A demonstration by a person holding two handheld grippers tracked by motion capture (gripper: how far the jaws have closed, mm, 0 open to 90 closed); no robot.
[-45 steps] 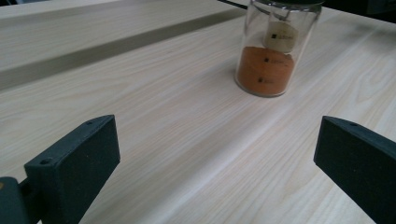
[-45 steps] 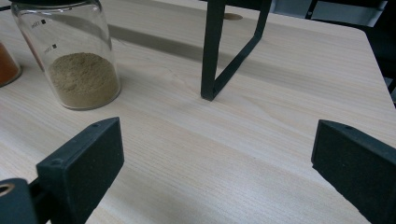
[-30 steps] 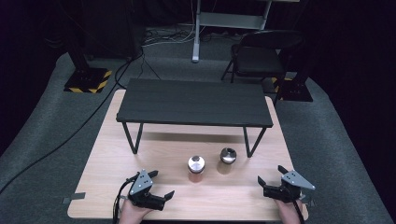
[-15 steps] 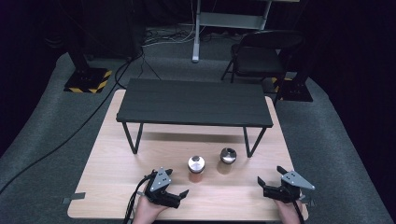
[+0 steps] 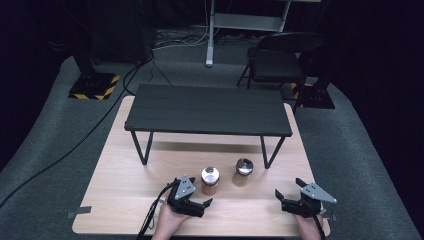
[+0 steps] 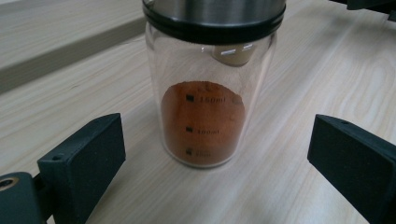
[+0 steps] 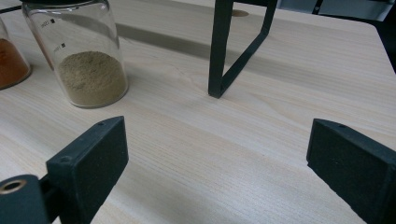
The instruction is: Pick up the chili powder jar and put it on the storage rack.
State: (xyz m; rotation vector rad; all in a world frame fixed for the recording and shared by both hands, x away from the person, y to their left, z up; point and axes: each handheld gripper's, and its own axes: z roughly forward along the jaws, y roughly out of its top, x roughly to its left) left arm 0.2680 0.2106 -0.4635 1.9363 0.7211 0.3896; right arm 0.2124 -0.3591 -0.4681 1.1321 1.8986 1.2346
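Dark floor and stands surround the pale wooden tabletop (image 5: 125,165), where the jar of orange powder (image 5: 210,181) stands upright in front of the low black shelf (image 5: 207,110), just beside the jar of tan powder (image 5: 243,172). Compared with a second ago, the left gripper (image 5: 197,202) has slid rightward up to the orange jar, its jaws closing a little but wide apart and empty, the jar just ahead of them. That suggests a grasp is about to begin, while the right gripper (image 5: 289,196) waits open and empty.
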